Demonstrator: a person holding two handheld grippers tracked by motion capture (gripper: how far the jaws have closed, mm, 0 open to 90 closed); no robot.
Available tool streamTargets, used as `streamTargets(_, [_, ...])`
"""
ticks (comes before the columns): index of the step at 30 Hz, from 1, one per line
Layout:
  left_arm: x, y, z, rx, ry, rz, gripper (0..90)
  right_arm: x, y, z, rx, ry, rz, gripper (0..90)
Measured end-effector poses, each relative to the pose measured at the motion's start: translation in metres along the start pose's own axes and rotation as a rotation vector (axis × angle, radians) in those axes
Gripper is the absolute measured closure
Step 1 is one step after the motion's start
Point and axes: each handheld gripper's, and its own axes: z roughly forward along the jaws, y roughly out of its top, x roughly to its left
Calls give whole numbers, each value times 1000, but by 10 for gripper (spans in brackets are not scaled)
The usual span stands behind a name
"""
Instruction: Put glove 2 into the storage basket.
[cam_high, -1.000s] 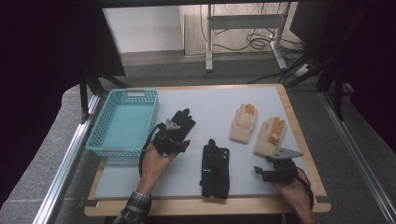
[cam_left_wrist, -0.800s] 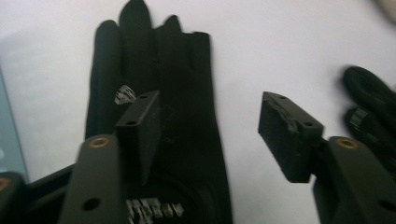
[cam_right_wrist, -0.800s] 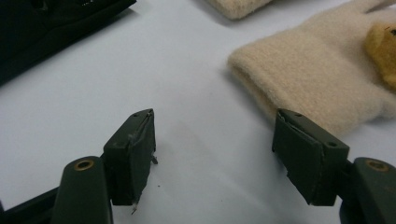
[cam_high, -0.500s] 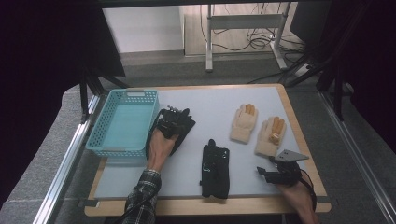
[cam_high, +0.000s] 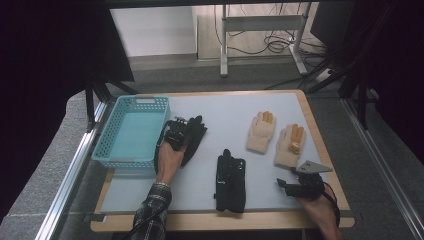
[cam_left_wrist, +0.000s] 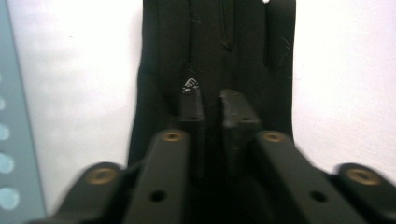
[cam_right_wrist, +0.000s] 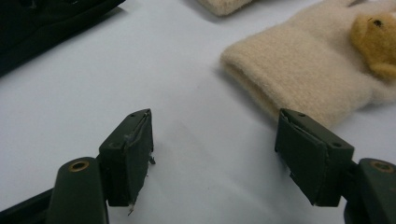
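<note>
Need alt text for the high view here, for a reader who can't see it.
The left gripper has just been closing on a black glove beside a turquoise basket on a pale table. Another black glove lies near the front edge, two cream gloves lie to the right, and the right gripper rests open.

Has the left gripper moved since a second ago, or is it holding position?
Yes. The left gripper has moved up the high view, toward the basket and onto the black glove; its jaws have just been closing on that glove.
</note>
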Motion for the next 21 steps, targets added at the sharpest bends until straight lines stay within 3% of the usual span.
streamTargets(3, [-2,1,-2,-10,4,10,852,1,0,0,0,-3,7,273])
streamTargets(7, [-4,5,-14,-41,-25,-2,855,1,0,0,0,-4,9,272])
streamTargets(11, [-16,10,-44,-115,-77,-24,854,2,0,0,-1,-6,10,271])
streamTargets(12, [-24,11,-55,-127,-98,-10,853,2,0,0,-2,-7,10,271])
streamTargets(15, [-33,9,-66,-135,-134,1,850,2,0,0,-3,-6,10,271])
streamTargets(21, [-65,-1,-90,-132,-231,75,846,1,-1,0,-5,-5,9,270])
